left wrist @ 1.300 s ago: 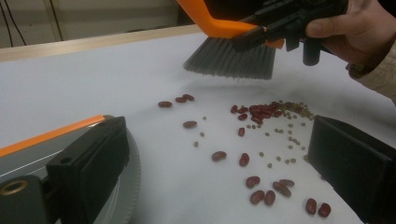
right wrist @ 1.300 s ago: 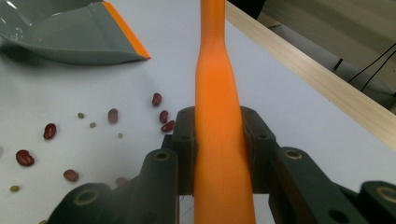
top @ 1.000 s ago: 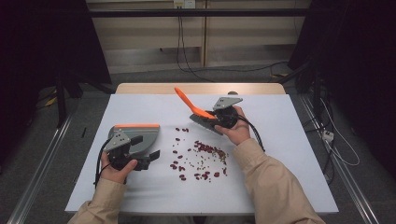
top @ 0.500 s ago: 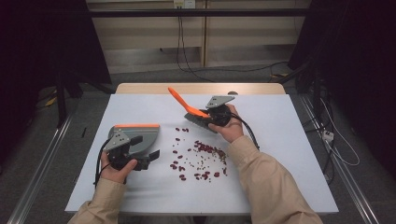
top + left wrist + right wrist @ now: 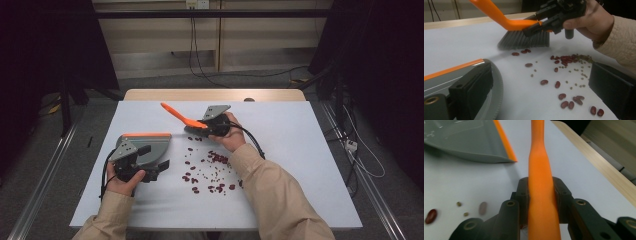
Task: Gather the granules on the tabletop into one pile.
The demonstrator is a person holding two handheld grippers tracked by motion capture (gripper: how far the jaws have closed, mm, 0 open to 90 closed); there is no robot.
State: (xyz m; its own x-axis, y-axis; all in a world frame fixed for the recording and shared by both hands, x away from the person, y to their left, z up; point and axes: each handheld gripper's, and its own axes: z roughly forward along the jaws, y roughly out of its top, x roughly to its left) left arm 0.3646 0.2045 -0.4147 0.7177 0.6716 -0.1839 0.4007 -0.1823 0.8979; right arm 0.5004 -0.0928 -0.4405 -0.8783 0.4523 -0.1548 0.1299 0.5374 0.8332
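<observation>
Counter (image 5: pixel 300 165): white, flat, w/ beans loose on it.

Dustpan (image 5: pixel 150 146): grey w/ orange lip, left of bean scatter, lip toward it. Likely light, stiff plastic. Left tongs (image 5: pixel 150 170) seemed clamped on its rear edge; pan looked empty, nothing swept in yet.

Brush (image 5: pixel 524 37): beyond beans from dustpan, bristles on counter. Handle stiff, prob. slick; bristles soft. Right tongs (image 5: pixel 541 195) shut tight on orange handle, low near head – good hold.

Beans (image 5: pixel 564 85): red, plus tiny greenish ones; small, hard, likely to roll.
</observation>
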